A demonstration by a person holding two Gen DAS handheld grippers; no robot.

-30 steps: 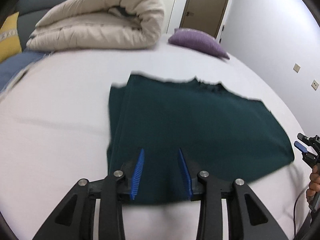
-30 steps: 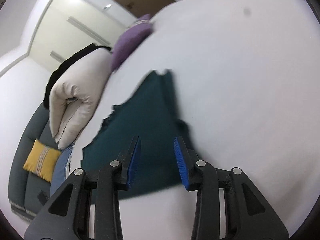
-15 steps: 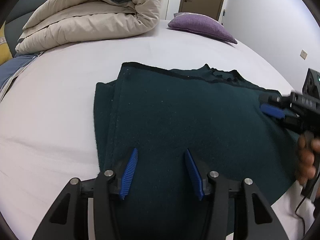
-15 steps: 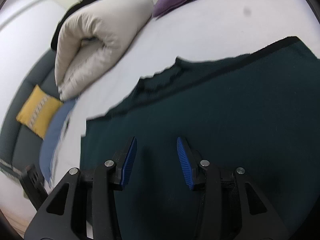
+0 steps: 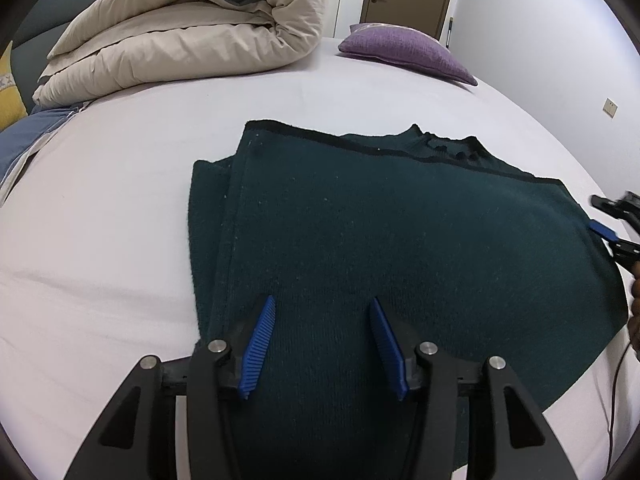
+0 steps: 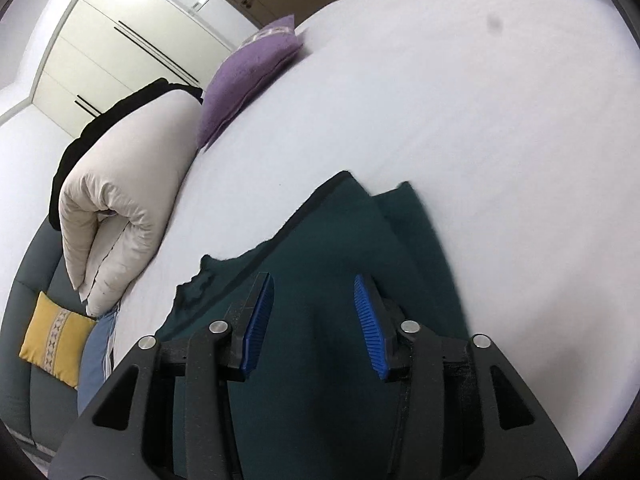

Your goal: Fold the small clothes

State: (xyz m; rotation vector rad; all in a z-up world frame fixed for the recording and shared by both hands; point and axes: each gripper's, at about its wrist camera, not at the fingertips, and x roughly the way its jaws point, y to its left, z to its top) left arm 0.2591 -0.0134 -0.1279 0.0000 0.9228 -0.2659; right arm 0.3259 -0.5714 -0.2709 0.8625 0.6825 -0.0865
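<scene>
Left to right: we see the rolled beige duvet (image 5: 188,36) far left on the bed (image 5: 100,208), purple pillow (image 5: 404,50) behind. Dark green sweater (image 5: 400,240) lies flat mid-bed, left edge folded over, collar at the far side. Our left tool (image 5: 322,336) is over its near hem, pads apart, nothing held. Right tool (image 6: 314,326) is over the sweater's right side, pads apart too, empty. Its tip (image 5: 608,228) shows at the garment's right edge.
</scene>
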